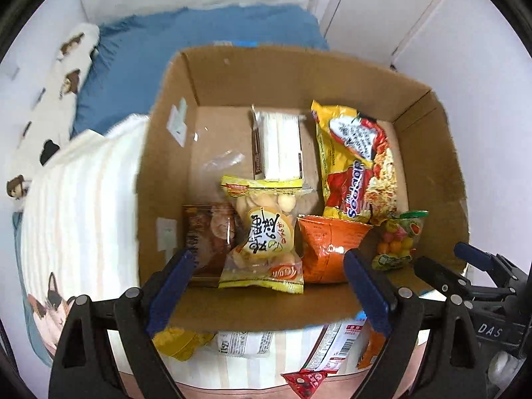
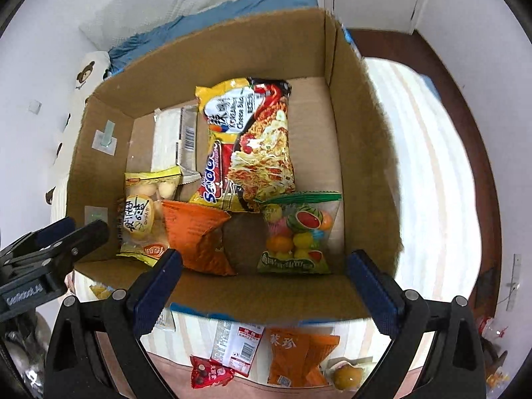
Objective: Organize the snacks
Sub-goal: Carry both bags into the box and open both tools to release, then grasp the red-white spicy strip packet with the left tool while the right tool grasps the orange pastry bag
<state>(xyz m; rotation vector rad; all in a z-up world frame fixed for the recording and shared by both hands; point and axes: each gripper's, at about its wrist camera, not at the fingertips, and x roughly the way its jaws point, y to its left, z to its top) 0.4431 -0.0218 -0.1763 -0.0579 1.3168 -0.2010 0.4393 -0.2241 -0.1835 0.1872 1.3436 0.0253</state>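
An open cardboard box stands on a bed and holds several snacks. A yellow cookie bag lies near its front wall, next to an orange packet. A noodle pack, a white box, a brown packet and a fruit-candy bag lie inside too. My left gripper hangs open above the front wall, empty. My right gripper is open and empty there as well.
More snack packets lie on the striped bedding in front of the box: a red triangular one, an orange one, a barcode wrapper. A blue pillow sits behind the box, white cupboard doors to the right.
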